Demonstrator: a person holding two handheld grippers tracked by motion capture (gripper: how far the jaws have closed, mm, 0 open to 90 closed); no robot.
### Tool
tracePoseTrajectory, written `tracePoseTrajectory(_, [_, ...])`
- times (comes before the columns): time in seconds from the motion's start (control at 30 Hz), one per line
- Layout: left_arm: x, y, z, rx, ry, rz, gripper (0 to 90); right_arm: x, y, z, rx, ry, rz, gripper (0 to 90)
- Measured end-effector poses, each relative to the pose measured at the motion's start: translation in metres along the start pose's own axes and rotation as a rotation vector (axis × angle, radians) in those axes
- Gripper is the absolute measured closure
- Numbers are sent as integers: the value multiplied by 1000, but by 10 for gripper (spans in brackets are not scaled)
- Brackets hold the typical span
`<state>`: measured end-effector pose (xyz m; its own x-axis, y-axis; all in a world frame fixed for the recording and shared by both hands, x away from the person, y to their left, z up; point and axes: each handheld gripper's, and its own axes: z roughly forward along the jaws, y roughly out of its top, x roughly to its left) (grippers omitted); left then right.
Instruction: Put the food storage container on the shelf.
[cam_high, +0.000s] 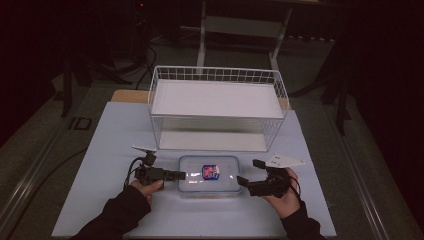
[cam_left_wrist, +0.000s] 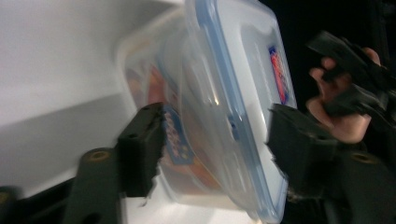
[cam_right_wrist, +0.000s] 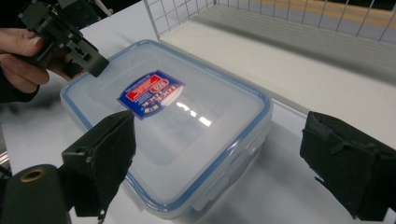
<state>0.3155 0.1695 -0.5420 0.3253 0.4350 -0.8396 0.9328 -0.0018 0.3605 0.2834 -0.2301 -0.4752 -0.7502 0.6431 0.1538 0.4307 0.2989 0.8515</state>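
Left fingers (cam_left_wrist: 215, 149) clamp the clear, blue-rimmed lidded container (cam_high: 210, 175); right fingers (cam_right_wrist: 233, 172) gape wide.

High view dim, surroundings near black past the lit table (cam_high: 110, 150); glare on container lid (cam_right_wrist: 196, 116) centre; left gripper view motion-blurred, soft toward 9 o'clock.
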Motion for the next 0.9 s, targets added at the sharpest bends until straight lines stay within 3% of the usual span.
tracePoseTrajectory(0.07, [-1, 2, -4, 6, -1, 12, 488, -3, -1, 0, 7, 9, 22, 105])
tracePoseTrajectory(0.13, [1, 1, -4, 2, -11, 10, 493, -5, -2, 1, 19, 18, 50, 123])
tracePoseTrajectory(0.23, [-1, 1, -5, 7, -24, 28, 514, -13, -4, 5, 47, 77, 135, 125])
tracePoseTrajectory(0.47, [-14, -6, -10, 18, -17, 152, 565, -30, -12, 17, 115, 175, 298, 157])
tracePoseTrajectory(0.73, [-22, -12, -12, 23, -7, 241, 584, -34, -16, 21, 170, 258, 367, 310])
tracePoseTrajectory(0.9, [-23, -14, -13, 18, -4, 248, 586, -32, -18, 20, 201, 314, 377, 427])
